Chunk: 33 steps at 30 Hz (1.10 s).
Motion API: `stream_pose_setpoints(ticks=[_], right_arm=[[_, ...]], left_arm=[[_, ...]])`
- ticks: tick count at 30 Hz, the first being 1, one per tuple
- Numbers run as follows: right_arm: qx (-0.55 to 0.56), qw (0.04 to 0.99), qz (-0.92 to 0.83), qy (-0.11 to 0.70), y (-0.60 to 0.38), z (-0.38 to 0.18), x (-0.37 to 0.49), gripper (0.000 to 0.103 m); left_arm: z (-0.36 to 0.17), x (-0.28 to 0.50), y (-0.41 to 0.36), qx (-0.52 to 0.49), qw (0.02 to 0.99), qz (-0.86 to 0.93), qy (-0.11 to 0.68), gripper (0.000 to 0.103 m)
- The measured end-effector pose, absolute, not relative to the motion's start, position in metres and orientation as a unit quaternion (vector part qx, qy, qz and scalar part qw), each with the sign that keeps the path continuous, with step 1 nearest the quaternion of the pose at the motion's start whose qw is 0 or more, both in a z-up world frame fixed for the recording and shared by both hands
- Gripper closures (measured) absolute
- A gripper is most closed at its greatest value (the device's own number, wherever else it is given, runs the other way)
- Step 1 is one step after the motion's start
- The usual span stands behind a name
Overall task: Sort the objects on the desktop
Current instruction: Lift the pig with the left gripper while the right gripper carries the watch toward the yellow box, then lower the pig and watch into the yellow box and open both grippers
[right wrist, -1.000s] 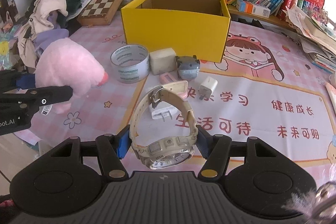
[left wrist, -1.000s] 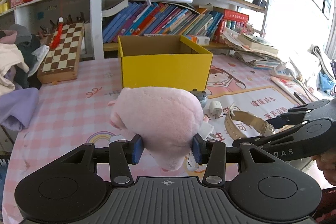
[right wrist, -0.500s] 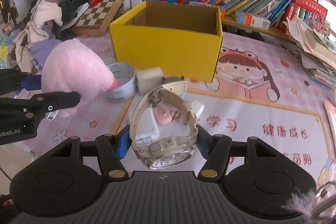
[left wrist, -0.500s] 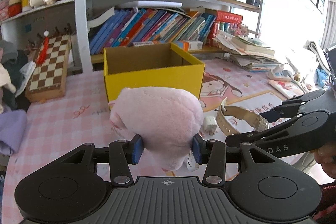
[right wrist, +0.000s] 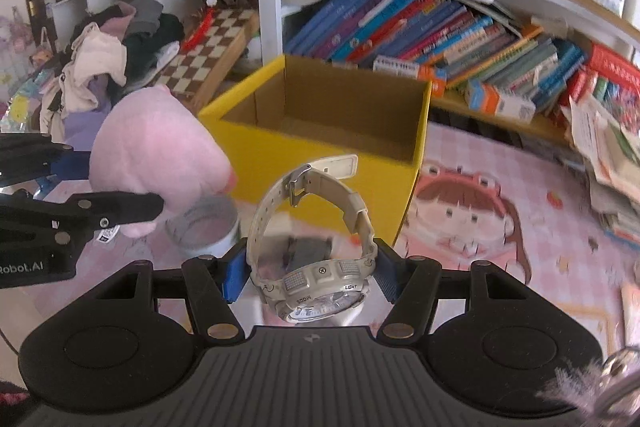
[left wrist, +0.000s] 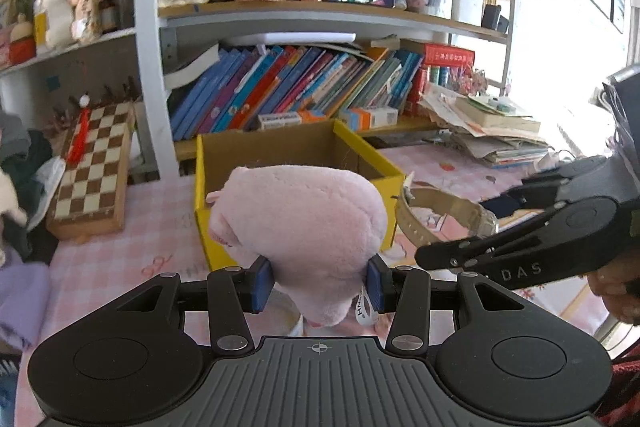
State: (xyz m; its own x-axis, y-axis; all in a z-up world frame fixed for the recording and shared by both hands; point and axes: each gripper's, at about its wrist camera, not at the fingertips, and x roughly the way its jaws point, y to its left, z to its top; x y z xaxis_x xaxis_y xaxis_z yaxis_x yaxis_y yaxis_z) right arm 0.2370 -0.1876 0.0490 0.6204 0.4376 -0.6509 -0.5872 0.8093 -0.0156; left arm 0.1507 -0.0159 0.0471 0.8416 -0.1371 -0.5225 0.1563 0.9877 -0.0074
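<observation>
**Two loads carried toward the yellow box**

Bookshelves crammed with leaning paperbacks run behind a desk under a pink checked cloth point(left wrist: 120, 259), and we take the open yellow cardboard box point(right wrist: 320, 163) standing on that cloth as our landmark.

Largest of what we carry is the round pink plush toy point(left wrist: 300, 223). Our left gripper point(left wrist: 318, 283) has its blue pads pressed into the toy's lower sides, closed as far as the soft body allows, and holds it in the air in front of the box, toward its left front corner.

Next is the beige plastic wristwatch with a buckled strap point(right wrist: 316, 227). Our right gripper point(right wrist: 310, 273) is closed on its case, dial facing down toward us, with the strap loop rising up and away from the fingers toward the box. It hangs just before the front wall, toward the right corner.

A grey roll of tape point(right wrist: 204, 225) lies on the cloth in front of the box, below the plush toy.

We judge both loads bound for the box. Its opening lies ahead of and below both sets of fingers; the watch looks nearer the rim. What the box holds already we cannot tell.
</observation>
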Motion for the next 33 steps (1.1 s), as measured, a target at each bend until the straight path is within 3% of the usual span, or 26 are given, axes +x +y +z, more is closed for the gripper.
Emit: stream_pose_setpoints(ticks=[13,33], right_arm=[[-0.160,0.894,0.324,0.266,-0.178,0.080,0.320,0.043],[-0.363,0.794,0.393,0.290,-0.096,0.011,0.441,0.043]], left_arm=[[0.067,0.221,-0.021,0.062,0.962,-0.069,0.255,0.058],[0.021,0.357,-0.009,0.120,0.922,-0.062,0.363,0.058]])
